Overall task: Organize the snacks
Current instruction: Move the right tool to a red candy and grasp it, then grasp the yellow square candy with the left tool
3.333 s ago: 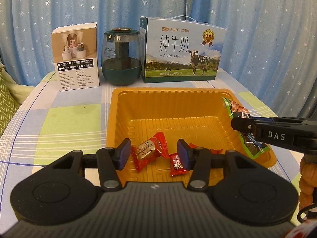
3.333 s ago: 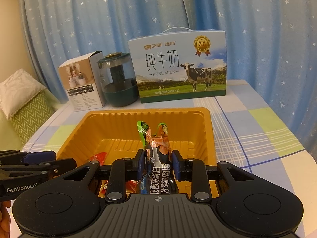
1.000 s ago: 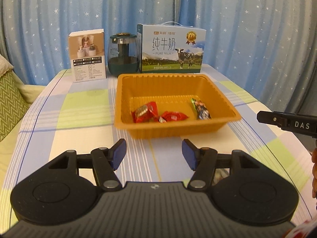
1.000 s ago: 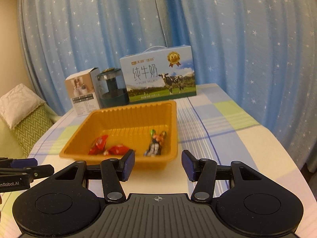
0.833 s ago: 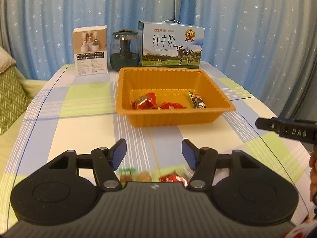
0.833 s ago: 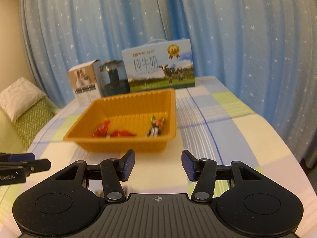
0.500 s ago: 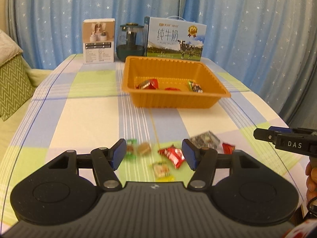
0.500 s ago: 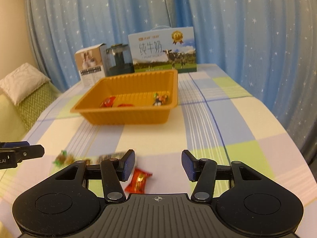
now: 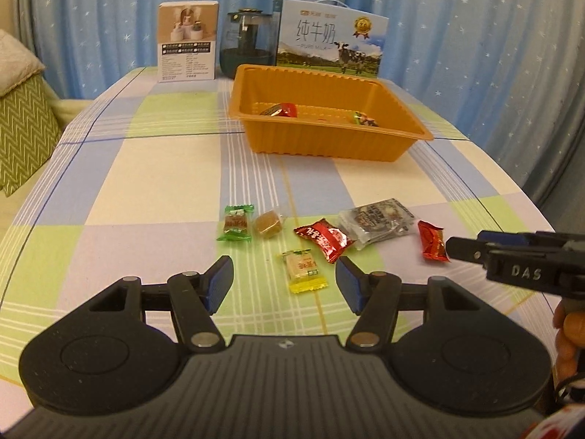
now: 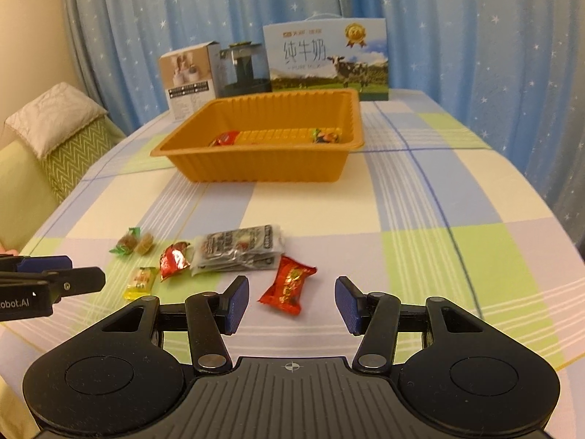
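An orange tray [image 9: 329,146] [image 10: 263,172] stands mid-table and holds a red candy [image 9: 279,109] and a green-ended snack pack [image 9: 362,119]. Several loose snacks lie near the front edge. My left gripper [image 9: 284,285] is open and empty, just behind a yellow candy [image 9: 303,270], with a red packet [image 9: 323,237], a brown candy [image 9: 268,224] and a green candy [image 9: 236,223] beyond. My right gripper [image 10: 291,305] is open and empty, with a red candy [image 10: 289,281] between its fingertips. A grey snack pack [image 10: 239,248] lies behind it.
At the back stand a white box [image 9: 187,42], a dark glass jar [image 9: 246,47] and a milk carton box [image 9: 329,44]. A green cushion [image 9: 22,124] sits off the table's left side. Blue curtains hang behind.
Both grippers have pulled back from the tray toward the table's front edge. The right gripper let go of the green-ended snack pack, which now lies in the tray. The loose snacks have come into view.
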`<state>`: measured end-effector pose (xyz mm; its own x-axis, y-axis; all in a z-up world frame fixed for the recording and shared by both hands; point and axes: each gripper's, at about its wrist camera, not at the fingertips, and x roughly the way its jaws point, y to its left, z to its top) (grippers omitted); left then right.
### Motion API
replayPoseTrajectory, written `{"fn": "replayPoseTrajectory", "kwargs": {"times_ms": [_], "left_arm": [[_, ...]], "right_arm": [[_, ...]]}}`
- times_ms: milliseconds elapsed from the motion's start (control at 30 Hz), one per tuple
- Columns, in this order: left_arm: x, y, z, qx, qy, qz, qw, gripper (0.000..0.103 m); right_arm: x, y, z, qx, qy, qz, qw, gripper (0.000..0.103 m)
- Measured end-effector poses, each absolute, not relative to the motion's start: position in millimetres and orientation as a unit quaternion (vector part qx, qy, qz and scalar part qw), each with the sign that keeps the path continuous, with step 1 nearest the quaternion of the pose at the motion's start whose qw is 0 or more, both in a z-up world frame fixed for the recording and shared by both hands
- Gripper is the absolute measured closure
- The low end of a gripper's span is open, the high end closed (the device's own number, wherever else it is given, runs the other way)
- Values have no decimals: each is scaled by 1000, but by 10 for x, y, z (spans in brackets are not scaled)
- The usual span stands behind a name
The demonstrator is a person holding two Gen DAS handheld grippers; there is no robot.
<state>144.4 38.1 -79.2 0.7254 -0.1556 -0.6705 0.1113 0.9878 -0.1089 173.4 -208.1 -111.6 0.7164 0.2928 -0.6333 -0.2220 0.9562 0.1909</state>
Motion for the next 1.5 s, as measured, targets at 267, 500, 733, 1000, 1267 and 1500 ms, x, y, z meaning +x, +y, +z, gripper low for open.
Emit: {"fn": "replayPoseTrajectory", "kwargs": {"times_ms": [267,500,733,1000,1267,1500], "left_arm": [[1539,373,-879,-40,375,-78,923,44],[1616,358,-970,-44,386,-77,918,45],[1668,304,-1036,-39,395,-81,914,46],[1699,217,-1059,-21,386,-81,919,55],[1770,165,-1108,-23,385,-78,919,63],[1810,105,-1164,-5,388,-73,919,72]], "right_arm": [[1975,-1994,-1279,57,366,122,921,51],[2073,-1842,-1381,22,365,113,924,63],[2056,-1850,-1363,20,366,105,925,81],[1975,-1923,-1214,39,352,103,930,81],[1975,-1925,-1200,51,354,106,928,81],[1990,-1943,-1213,53,356,106,927,81]]}}
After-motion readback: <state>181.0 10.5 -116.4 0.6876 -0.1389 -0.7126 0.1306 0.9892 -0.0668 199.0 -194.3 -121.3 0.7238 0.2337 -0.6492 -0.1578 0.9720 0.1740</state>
